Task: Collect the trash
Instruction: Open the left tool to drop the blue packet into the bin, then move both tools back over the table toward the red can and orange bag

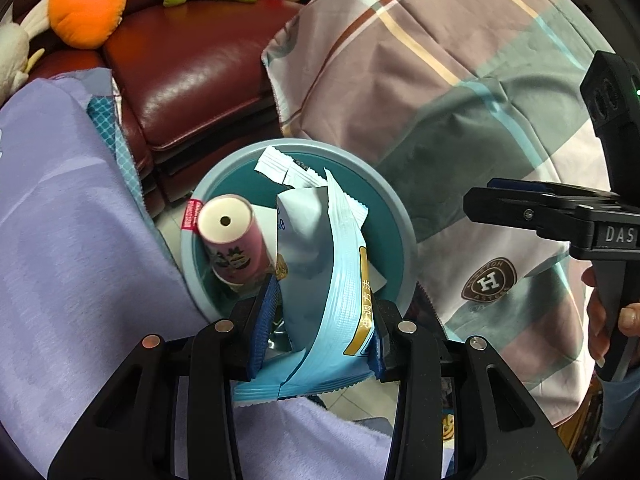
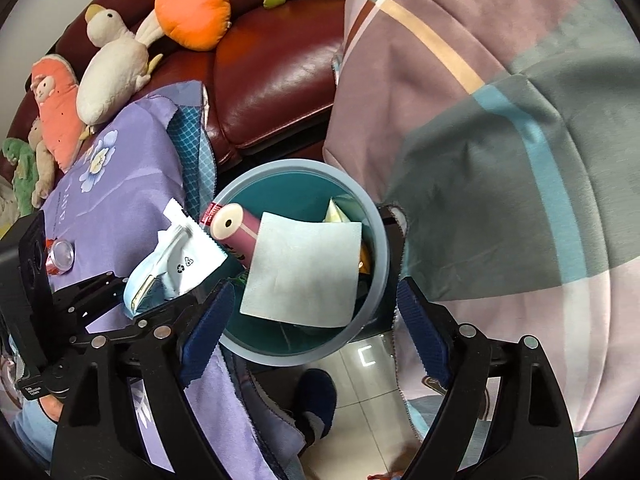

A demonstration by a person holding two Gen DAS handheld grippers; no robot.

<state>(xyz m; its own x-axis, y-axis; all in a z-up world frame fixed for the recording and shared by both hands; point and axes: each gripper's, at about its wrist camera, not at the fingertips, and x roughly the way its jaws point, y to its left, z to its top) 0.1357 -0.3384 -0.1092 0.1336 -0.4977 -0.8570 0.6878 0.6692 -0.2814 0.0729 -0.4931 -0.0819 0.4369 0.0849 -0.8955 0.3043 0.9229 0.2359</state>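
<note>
A round teal bin [image 1: 394, 216] stands on the floor between two cloth-covered surfaces; it also shows in the right wrist view [image 2: 380, 256]. Inside lie a pink tube [image 1: 234, 240], a white wrapper [image 1: 280, 166] and, in the right wrist view, a pale square paper [image 2: 304, 272]. My left gripper [image 1: 320, 328] is shut on a light blue snack wrapper [image 1: 340, 280] and holds it over the bin's near rim. The same wrapper shows in the right wrist view [image 2: 172, 256]. My right gripper [image 2: 316, 332] is open and empty above the bin.
A purple cloth [image 2: 120, 184] covers the surface on the left, with a small clear cup [image 2: 62, 258] on it. A plaid blanket [image 2: 500, 120] lies on the right. A red leather sofa [image 1: 188, 68] with plush toys [image 2: 192, 8] stands behind. A foot in a dark slipper [image 2: 316, 400] is on the tiled floor.
</note>
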